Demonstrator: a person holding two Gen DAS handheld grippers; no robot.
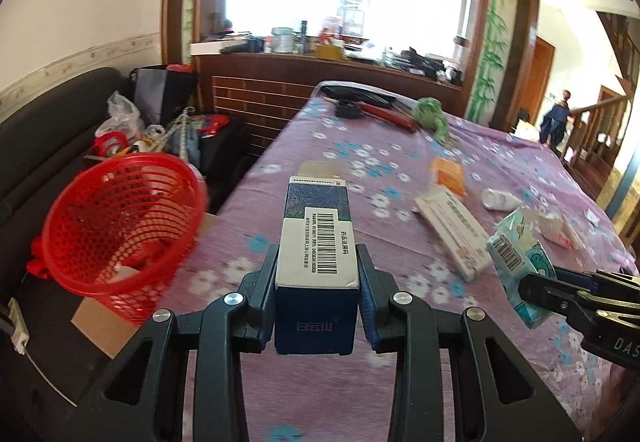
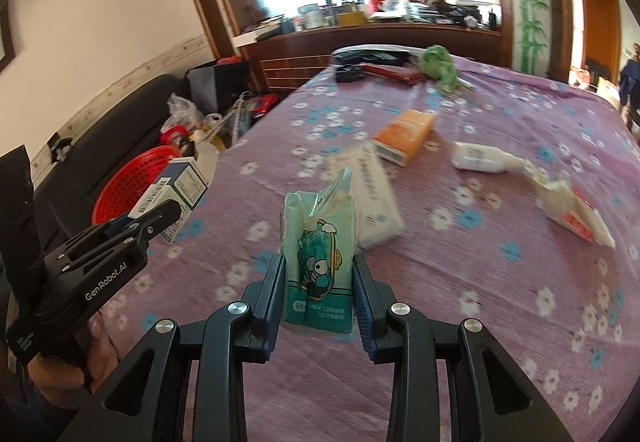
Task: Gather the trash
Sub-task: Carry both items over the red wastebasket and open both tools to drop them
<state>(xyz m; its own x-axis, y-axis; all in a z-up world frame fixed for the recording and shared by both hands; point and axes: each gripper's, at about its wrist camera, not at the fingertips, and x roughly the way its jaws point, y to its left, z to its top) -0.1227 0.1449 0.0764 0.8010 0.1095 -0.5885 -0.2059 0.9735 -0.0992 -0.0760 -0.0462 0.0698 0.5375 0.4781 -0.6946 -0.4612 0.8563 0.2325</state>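
Two hand-held grippers hover above a table (image 1: 500, 161) covered in a purple cloth with white and blue flowers. The left gripper (image 1: 318, 294) is clenched on a blue and white box (image 1: 316, 242), its pads pressing both long sides; the box points away from the camera with its far flap open. The right gripper (image 2: 318, 298) is clenched on a teal tissue pack (image 2: 320, 254), held upright between the pads.

A red basket (image 1: 120, 226) sits off the table's left edge, beside a dark sofa, tilted with its mouth towards the table. It looks like the place for the trash, with a few items already visible through its mesh.

More trash lies on the cloth to the right and farther off: a long white box (image 1: 452, 234), an orange box (image 2: 406, 135), a white bottle (image 2: 480, 157) on its side, and a white tube (image 2: 572, 207).

To do this step well, each item should probably be carried left until it is fully over the basket's mouth before the fingers let go, one hand at a time so the grippers do not collide. The basket is light and tilted, so a gentle drop from just above the rim would avoid tipping it.

Readable writing: the box shows a barcode, lines of Chinese characters too small to read, and three larger characters on its near end that I cannot read with confidence. The tissue pack has a cartoon figure and small unreadable print. The left gripper's body reads "GenRobot.AI".
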